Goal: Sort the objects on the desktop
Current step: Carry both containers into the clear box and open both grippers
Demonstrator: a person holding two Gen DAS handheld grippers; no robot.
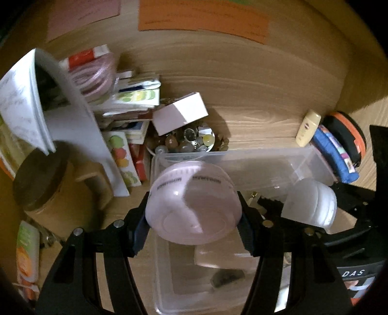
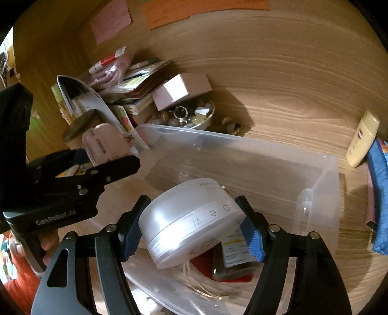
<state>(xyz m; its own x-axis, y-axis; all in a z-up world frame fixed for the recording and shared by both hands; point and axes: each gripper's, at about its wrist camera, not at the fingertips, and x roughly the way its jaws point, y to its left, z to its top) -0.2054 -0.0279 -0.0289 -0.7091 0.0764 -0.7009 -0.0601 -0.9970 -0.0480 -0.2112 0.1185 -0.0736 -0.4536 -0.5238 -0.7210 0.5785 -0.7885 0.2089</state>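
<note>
Wooden desk [image 2: 291,84]; only right wrist shows bin's [image 2: 322,169] cord [image 2: 194,278].

surface: wood-grain desk [image 1: 254,80] — warm, dim light | back: orange paper [image 1: 203,17], pink paper [image 2: 110,20]

"GenRobot.AI" on left claw [image 2: 116,167]; "DAS" on right claw [image 1: 269,208].

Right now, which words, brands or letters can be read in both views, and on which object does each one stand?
"GenRobot.AI": on the left claw's black body.
"DAS": on the black part at the lower right edge of the left wrist view.
"D e W": on the white jar in the right claw.
Pink jar print, sticky notes and cream tube: too blurred.
</note>
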